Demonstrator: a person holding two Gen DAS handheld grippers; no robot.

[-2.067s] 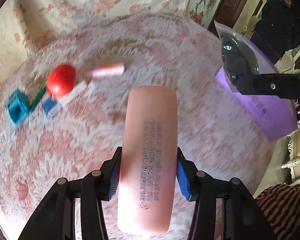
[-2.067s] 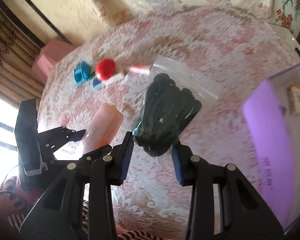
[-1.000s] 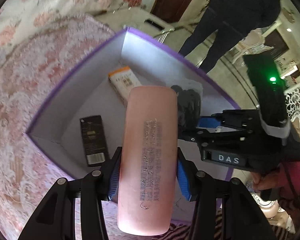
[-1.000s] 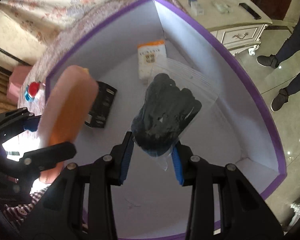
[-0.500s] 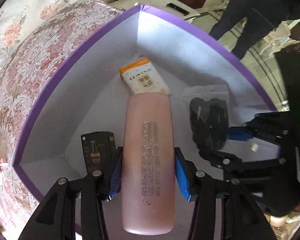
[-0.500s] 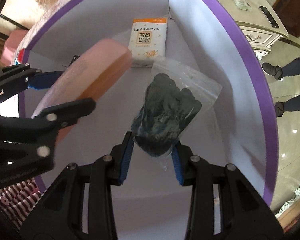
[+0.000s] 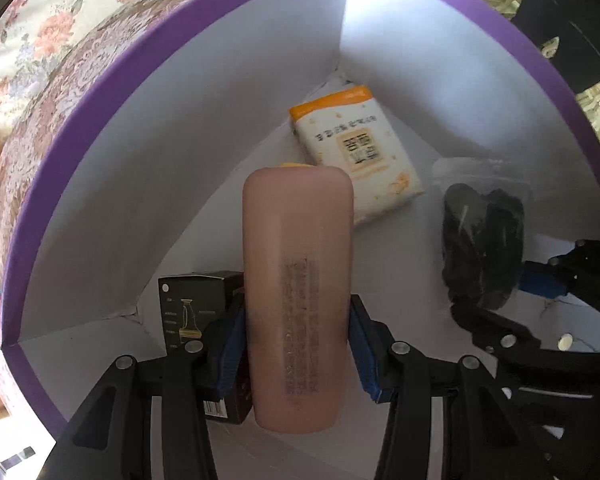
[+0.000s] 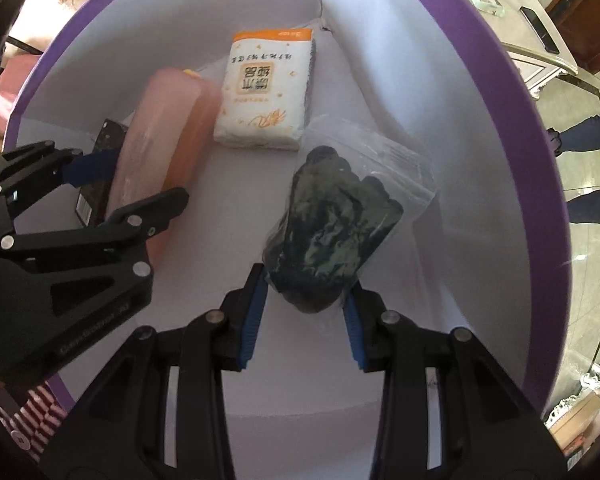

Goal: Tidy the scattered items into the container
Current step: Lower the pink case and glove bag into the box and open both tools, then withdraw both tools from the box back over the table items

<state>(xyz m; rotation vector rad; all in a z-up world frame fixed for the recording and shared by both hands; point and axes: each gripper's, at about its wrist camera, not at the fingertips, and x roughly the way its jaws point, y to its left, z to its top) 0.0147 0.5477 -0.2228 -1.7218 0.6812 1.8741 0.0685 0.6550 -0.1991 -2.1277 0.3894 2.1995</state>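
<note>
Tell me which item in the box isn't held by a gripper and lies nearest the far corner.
The tissue pack, white with an orange end, lies free in the far corner; the black carton is also free but lies nearer.

Two handheld black grippers with blue pads reach forward side by side, angled slightly toward each other. The left gripper (image 7: 298, 344) has its jaws clamped on a tall object held lengthwise between the pads. The right gripper (image 8: 305, 322) pinches the lower end of a soft bundle between its jaws.
</note>
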